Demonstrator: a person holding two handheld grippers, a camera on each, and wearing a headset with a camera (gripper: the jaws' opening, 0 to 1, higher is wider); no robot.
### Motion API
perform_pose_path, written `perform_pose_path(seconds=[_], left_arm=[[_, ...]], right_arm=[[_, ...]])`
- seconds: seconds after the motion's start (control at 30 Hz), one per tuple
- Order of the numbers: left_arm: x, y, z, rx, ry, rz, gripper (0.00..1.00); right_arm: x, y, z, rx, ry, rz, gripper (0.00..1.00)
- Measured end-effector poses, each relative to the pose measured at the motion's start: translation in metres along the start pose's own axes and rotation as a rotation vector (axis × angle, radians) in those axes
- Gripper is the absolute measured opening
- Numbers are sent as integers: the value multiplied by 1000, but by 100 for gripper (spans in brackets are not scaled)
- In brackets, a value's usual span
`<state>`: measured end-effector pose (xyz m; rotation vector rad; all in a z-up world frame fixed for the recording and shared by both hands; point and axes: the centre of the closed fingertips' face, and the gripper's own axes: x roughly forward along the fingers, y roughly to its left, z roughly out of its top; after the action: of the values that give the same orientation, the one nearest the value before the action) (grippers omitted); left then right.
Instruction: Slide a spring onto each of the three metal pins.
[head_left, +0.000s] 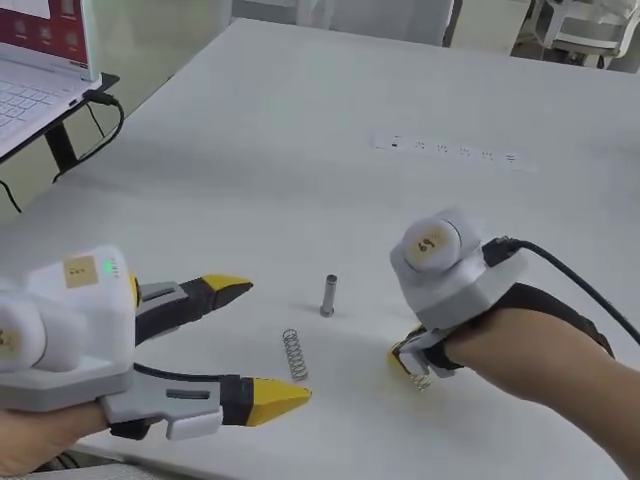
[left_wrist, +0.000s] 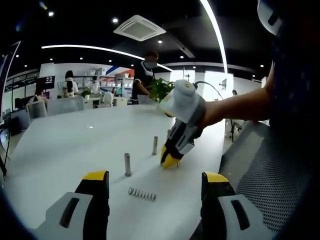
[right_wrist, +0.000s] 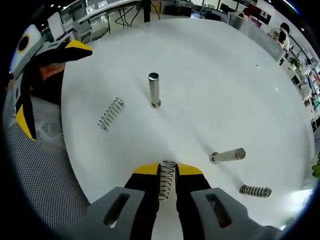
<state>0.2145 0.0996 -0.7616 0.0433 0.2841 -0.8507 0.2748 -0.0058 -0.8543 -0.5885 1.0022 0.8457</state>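
- White table (head_left: 300, 150) carries all the parts. An open-plan office with desks, ceiling lights and people lies behind it in the left gripper view.
- Laptop (head_left: 30, 70): on a stand at 10 o'clock in the head view, off the table's edge.
- Left gripper (head_left: 279, 341): at 8 o'clock in the head view, with its yellow tips pointing toward 3 o'clock. The jaws are spread wide and hold nothing.
- Right gripper (head_left: 408, 362): at 4 o'clock in the head view, with its tips angled down to the table. The jaws are clamped on the held spring (right_wrist: 166, 181).
- Held spring: sits lengthwise between the yellow tips, and its far end sticks out past them at 12 o'clock in the right gripper view.
- Pin 1 (head_left: 328, 296): stands upright on the table near the centre of the head view, between the two grippers. It is bare.
- Loose spring (head_left: 294, 354): lies flat on the table, near pin 1 at its 7 o'clock in the head view, in line with the left gripper's open jaws.
- Pin 2 (right_wrist: 228, 155): at 4 o'clock in the right gripper view and near the right gripper's tips. It stands upright in the left gripper view. It is bare.
- Third spring (right_wrist: 255, 190): lies flat on the table, just beside pin 2 at its 5 o'clock in the right gripper view.
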Motion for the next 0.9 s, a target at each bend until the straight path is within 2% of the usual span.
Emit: perform_pose_path(seconds=[0.63,0.9], left_arm=[[0,-3,-1,10,15,-9,71],[0,-3,-2,11,18,-9,71]], right_arm=[[-29,-8,10,15,-169,-12,8],[-41,-14,11,25,-218,-21,8]])
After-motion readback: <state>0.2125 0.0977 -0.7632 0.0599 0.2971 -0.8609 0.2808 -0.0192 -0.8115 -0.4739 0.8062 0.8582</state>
